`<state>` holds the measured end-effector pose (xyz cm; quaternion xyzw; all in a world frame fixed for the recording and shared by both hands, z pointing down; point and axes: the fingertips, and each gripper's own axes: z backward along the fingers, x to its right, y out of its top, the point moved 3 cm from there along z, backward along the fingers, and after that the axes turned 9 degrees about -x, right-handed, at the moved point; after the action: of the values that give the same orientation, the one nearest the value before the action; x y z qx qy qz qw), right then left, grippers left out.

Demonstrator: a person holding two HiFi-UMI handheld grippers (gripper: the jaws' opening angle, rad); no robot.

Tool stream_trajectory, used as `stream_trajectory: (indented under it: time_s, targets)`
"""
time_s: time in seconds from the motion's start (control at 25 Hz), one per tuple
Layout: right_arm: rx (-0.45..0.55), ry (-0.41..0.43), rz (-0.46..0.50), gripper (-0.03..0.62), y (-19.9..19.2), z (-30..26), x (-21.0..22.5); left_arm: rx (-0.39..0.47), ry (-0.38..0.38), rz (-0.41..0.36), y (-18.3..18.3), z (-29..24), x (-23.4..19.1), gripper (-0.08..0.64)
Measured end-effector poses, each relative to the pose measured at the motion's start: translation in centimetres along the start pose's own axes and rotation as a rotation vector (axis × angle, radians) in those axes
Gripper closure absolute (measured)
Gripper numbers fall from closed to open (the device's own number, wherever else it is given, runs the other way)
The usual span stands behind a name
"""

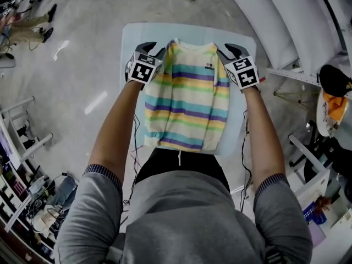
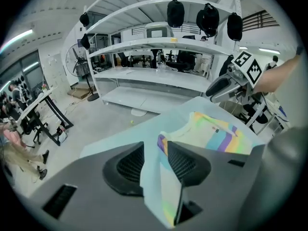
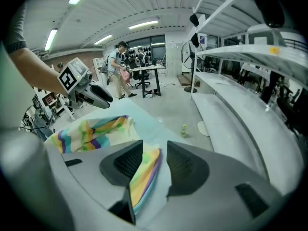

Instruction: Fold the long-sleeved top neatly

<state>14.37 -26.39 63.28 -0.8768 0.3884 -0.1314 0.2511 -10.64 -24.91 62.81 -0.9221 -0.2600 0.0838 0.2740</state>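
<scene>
The stripy top lies flat on the pale blue table, right in front of me, with its neck at the far end and its bottom edge close to my body. No sleeves stick out at the sides, so I think they are already folded in, and the top looks like a tidy block. I hold one gripper at each far corner, by the shoulders, so both sides get the same pull and the cloth does not go crooked. The left gripper has its jaws apart. A raised bit of the shoulder edge stands between them and leans on one jaw, with a gap on the other side, so nothing is squeezed. The right gripper is the same: its jaws are apart, and a stripy fold rests against one jaw with space beside the other. Both grippers point down at a slant toward the table, which keeps the cloth low and lets it lie smooth. I think the two corners are free right now. If I want to fold the far end toward me, I must pinch both corners at the same time.
</scene>
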Motion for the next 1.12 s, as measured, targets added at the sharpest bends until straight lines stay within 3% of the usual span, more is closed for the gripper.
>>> stream_trajectory:
  time_s: [0.2, 0.44, 0.6, 0.68, 0.88, 0.96, 1.12]
  targets:
    - [-0.004, -0.030, -0.135, 0.418, -3.6, 2.0, -0.8, -0.045, -0.011, 0.071, -2.8, 2.5, 0.8, 0.359]
    - [-0.090, -0.049, -0.363, 0.408, -11.4, 1.8, -2.7, -0.118, -0.081, 0.134, -8.4, 2.5, 3.7, 0.274]
    - [-0.174, -0.049, -0.407, 0.400, -14.9, 0.6, -4.6, -0.158, -0.071, 0.136, -12.0, 1.5, 4.9, 0.276]
    - [-0.201, -0.070, -0.425, 0.408, -16.0, 0.0, -4.8, -0.175, -0.058, 0.114, -13.3, 0.7, 4.8, 0.346]
    - [-0.206, -0.088, -0.447, 0.517, -16.1, -0.7, -4.7, -0.168, -0.014, 0.027, -13.4, 0.5, 2.8, 0.505]
    - [-0.216, -0.102, -0.432, 0.578, -16.1, -0.7, -4.6, -0.166, -0.003, 0.010, -13.4, 0.5, 1.4, 0.524]
    - [-0.224, -0.156, -0.390, 0.580, -15.8, 0.4, -2.6, -0.159, 0.004, -0.015, -12.8, 1.1, -2.2, 0.528]
